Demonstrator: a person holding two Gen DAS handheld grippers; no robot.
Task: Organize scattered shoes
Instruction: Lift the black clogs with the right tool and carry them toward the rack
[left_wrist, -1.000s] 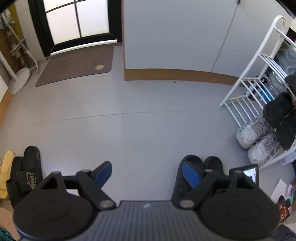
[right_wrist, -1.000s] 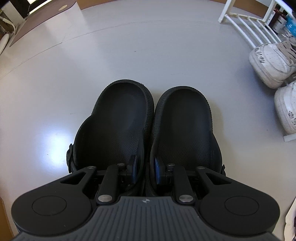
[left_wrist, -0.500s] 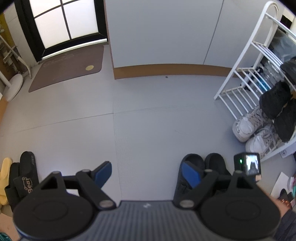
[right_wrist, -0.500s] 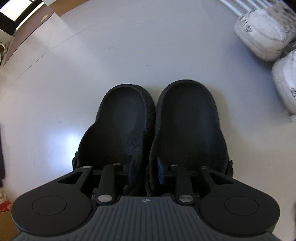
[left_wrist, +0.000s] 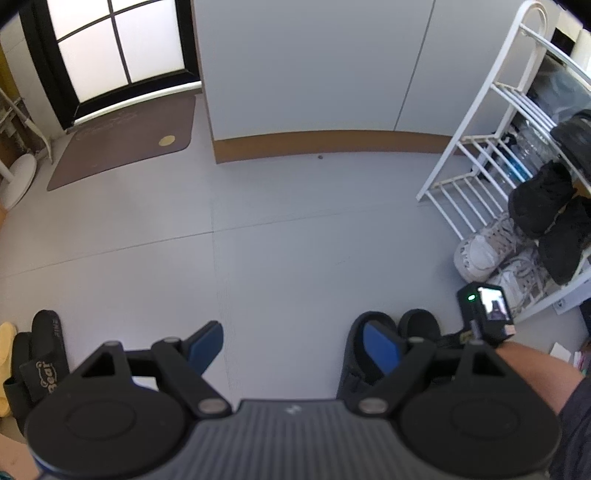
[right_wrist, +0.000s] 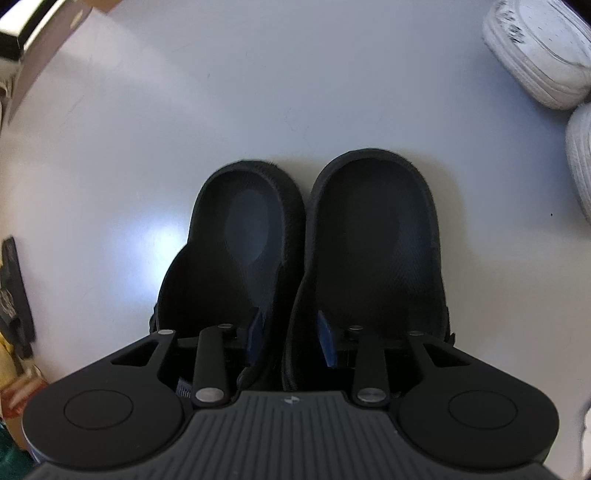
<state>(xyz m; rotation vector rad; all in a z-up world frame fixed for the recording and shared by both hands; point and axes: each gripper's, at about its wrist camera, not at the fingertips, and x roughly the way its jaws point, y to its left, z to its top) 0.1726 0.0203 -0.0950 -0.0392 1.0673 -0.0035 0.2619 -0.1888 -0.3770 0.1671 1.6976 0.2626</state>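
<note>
A pair of black clogs stands side by side on the grey floor, the left clog (right_wrist: 243, 236) touching the right clog (right_wrist: 376, 229). My right gripper (right_wrist: 291, 325) points steeply down at their near ends. Its jaws are opening, one blue pad inside each clog, with the two touching inner walls between them and no longer squeezed. In the left wrist view the same clogs (left_wrist: 417, 325) show just behind my left gripper's right finger, beside the person's right hand (left_wrist: 517, 354). My left gripper (left_wrist: 291, 334) hangs open over bare floor with nothing between its fingers.
A white wire shoe rack (left_wrist: 476, 162) stands at the right, holding black shoes (left_wrist: 539, 199) and white sneakers (left_wrist: 480, 251), the sneakers (right_wrist: 535, 66) close to the clogs. Black "Bear" slides (left_wrist: 40, 354) and a yellow slipper (left_wrist: 5, 339) lie at the far left. A brown doormat (left_wrist: 122, 144) lies by the door.
My right gripper has sunk toward the floor with the clogs and tipped further down, and its pads have spread apart off the clogs' inner walls. My left gripper drifted slightly sideways, still open.
</note>
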